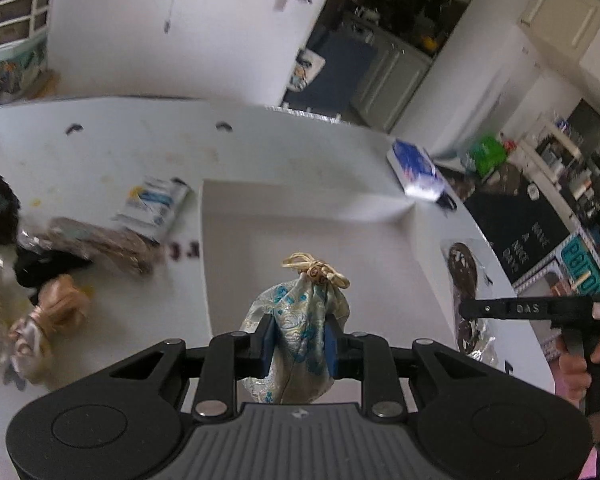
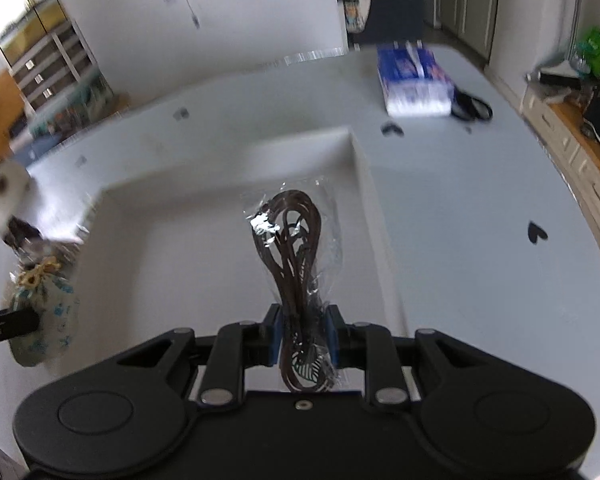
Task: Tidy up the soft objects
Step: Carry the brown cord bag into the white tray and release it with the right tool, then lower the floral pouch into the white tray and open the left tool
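Fabric fills the centre of the left wrist view: a silky drawstring pouch (image 1: 296, 320) with blue flowers and a knotted gold cord at its neck is pinched at mid-body by the left gripper (image 1: 297, 340), blue pads pressing in from both sides. The grip sits low on the pouch, so the tied neck stands up and the contents likely stay put. It hangs above the white tray (image 1: 236, 216) on the tabletop (image 1: 100, 152), which looks like the collecting spot. More soft things lie in a loose heap at the left: a peach satin bundle (image 1: 54, 312), a dark wrapped item and a blue-and-white packet (image 1: 152, 208). A blue tissue pack (image 1: 416, 168) rests beyond the tray's far corner. The right gripper's side shows at the right edge, with a hand on its handle.

From the right wrist view, the right gripper (image 2: 303, 336) is clenched on a clear cellophane sleeve (image 2: 296, 256) holding coiled brown cord and a leaf-shaped charm. The grasp is at the sleeve's lower end, so the sleeve stands up and forward over the tray (image 2: 356, 152). The tray's floor appears bare beneath it. At the left edge the flowered pouch is seen held in the other gripper, near the tray's left rim. Both items seem poised for dropping into the tray, though neither is released yet.
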